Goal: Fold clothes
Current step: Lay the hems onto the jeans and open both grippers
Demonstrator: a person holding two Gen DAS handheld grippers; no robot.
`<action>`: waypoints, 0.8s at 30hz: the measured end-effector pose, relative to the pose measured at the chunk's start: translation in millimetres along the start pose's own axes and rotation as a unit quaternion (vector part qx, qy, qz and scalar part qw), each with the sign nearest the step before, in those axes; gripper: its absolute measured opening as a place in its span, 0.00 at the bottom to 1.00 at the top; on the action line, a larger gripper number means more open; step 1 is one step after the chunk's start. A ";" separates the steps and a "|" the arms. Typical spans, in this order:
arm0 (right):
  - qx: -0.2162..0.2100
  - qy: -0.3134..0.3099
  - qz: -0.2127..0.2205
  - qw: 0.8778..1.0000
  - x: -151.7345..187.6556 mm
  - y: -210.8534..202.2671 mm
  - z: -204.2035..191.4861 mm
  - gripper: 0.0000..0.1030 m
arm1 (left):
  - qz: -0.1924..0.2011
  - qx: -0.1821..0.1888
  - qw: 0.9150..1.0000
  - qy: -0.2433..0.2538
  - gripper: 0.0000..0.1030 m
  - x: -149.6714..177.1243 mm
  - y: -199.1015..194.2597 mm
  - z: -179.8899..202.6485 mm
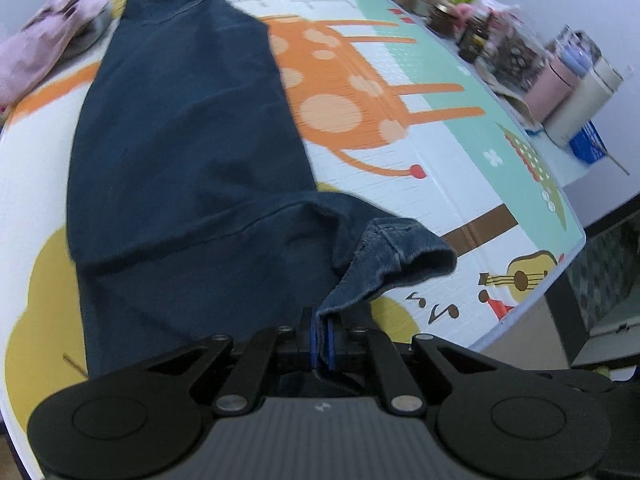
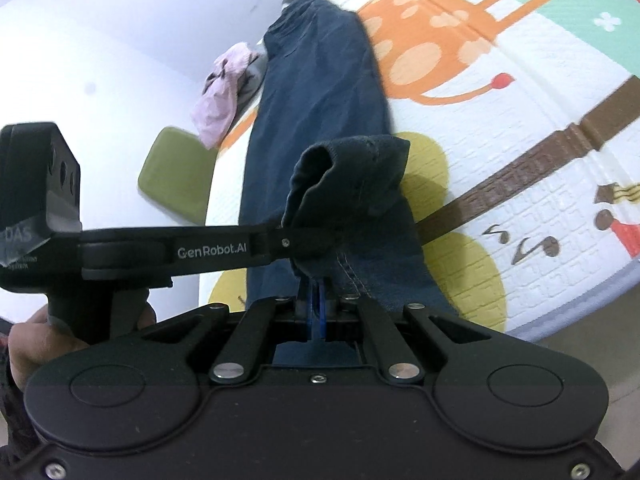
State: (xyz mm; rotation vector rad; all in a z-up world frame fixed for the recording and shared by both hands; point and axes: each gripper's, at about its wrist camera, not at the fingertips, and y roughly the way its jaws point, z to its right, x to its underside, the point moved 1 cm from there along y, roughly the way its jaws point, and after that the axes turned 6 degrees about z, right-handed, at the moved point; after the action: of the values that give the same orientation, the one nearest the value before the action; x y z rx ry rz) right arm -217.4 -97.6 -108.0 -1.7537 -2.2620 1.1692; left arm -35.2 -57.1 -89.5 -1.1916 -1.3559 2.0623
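A pair of dark blue jeans [image 1: 188, 128] lies lengthwise on a colourful play mat [image 1: 440, 184], waist end far away. My left gripper [image 1: 322, 340] is shut on the hem of a leg, and the cuff [image 1: 404, 252] lifts and curls to the right of it. In the right wrist view the jeans [image 2: 316, 92] run away up the mat [image 2: 520, 120]. My right gripper [image 2: 316, 312] is shut on denim at the near end, where a raised cuff [image 2: 356, 168] bunches above it. The left gripper's black body [image 2: 192, 252] crosses just in front, a hand [image 2: 24, 340] holding it.
A pink garment [image 1: 52, 32] lies heaped at the mat's far left corner, also the pink garment [image 2: 220, 96] beside a green cushion [image 2: 176, 172]. Jars, bottles and cups [image 1: 500, 48] crowd the surface beyond the mat's right edge. The mat's near right edge drops to the floor [image 1: 560, 332].
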 end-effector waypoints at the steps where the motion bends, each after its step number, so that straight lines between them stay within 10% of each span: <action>1: -0.003 -0.006 -0.006 1.000 0.7 2.7 -4.0 0.00 | 0.001 0.000 1.000 -0.009 0.06 2.7 -2.0 -4.6; 24: 0.039 -0.057 -0.063 0.996 5.6 32.1 -24.1 0.21 | -0.006 -0.056 0.981 -0.185 0.07 90.0 -34.5 -112.4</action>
State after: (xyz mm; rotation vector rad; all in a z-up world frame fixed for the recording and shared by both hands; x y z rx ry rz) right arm -182.2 -77.9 -111.7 -1.5286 -2.3151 1.3442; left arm 2.8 83.4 -116.9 -0.8643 -1.6568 2.3066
